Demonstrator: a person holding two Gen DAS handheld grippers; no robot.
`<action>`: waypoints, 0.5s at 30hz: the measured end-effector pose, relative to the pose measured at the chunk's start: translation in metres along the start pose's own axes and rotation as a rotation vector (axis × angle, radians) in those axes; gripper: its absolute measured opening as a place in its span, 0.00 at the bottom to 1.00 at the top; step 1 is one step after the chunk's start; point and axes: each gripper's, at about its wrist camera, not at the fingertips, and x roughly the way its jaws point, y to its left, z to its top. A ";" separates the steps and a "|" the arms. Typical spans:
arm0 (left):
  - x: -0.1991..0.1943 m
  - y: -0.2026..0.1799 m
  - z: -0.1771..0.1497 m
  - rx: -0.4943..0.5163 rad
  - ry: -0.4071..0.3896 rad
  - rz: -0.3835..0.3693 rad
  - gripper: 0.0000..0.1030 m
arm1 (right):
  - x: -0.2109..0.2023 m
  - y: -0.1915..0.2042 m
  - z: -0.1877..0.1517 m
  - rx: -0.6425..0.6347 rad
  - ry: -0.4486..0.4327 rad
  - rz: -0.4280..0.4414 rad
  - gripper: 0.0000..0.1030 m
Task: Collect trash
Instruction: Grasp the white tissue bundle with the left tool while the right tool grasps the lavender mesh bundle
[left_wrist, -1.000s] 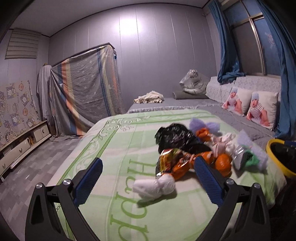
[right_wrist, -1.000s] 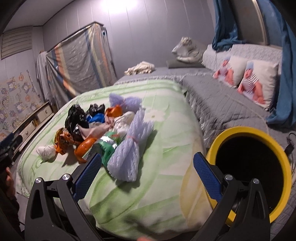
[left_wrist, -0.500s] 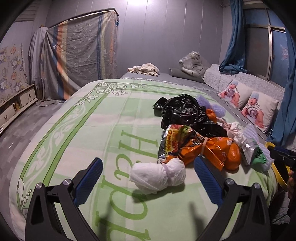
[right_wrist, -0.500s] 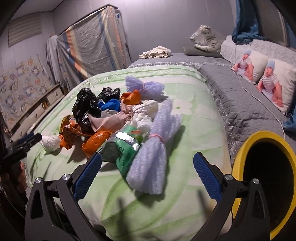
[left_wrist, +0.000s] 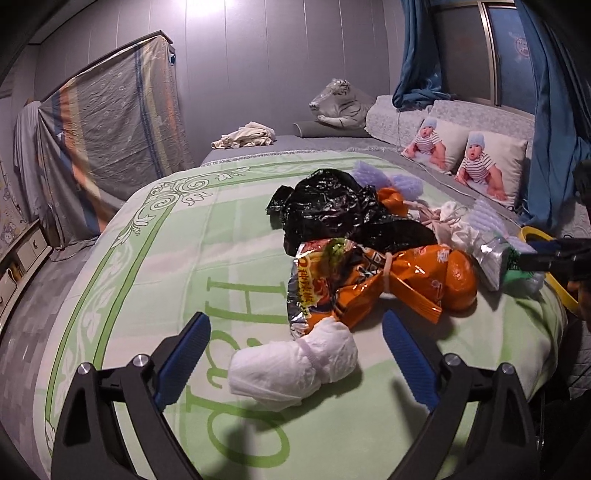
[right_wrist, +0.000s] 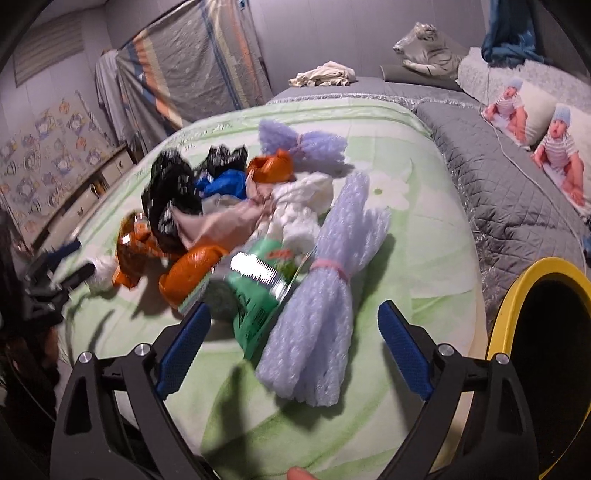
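A heap of trash lies on the green blanket (left_wrist: 155, 280). My left gripper (left_wrist: 295, 354) is open around a white tied bag (left_wrist: 295, 365), nearest of the heap, not touching it. Behind it lie orange snack wrappers (left_wrist: 388, 280) and a black plastic bag (left_wrist: 332, 214). My right gripper (right_wrist: 293, 345) is open around the near end of a lilac foam-net bundle (right_wrist: 325, 295), with a green packet (right_wrist: 255, 295) to its left. The yellow-rimmed bin (right_wrist: 517, 295) stands at the right beside the bed.
A second lilac foam net (right_wrist: 303, 146) lies at the far side of the heap. A grey quilted bed (right_wrist: 509, 199) with baby-print pillows (left_wrist: 480, 166) lies to the right. A low cabinet (left_wrist: 18, 258) stands along the left wall.
Both grippers moved closer to the heap. The white bag now sits between the left fingers and the lilac bundle between the right fingers. Both stayed open.
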 end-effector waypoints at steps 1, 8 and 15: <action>0.002 0.001 0.001 0.001 0.007 -0.008 0.89 | -0.002 -0.004 0.003 0.019 -0.006 0.012 0.85; 0.018 -0.001 0.005 0.068 0.051 -0.070 0.86 | 0.015 -0.034 0.031 0.173 0.039 0.062 0.77; 0.035 -0.001 0.000 0.122 0.146 -0.139 0.69 | 0.042 -0.040 0.032 0.212 0.131 0.081 0.65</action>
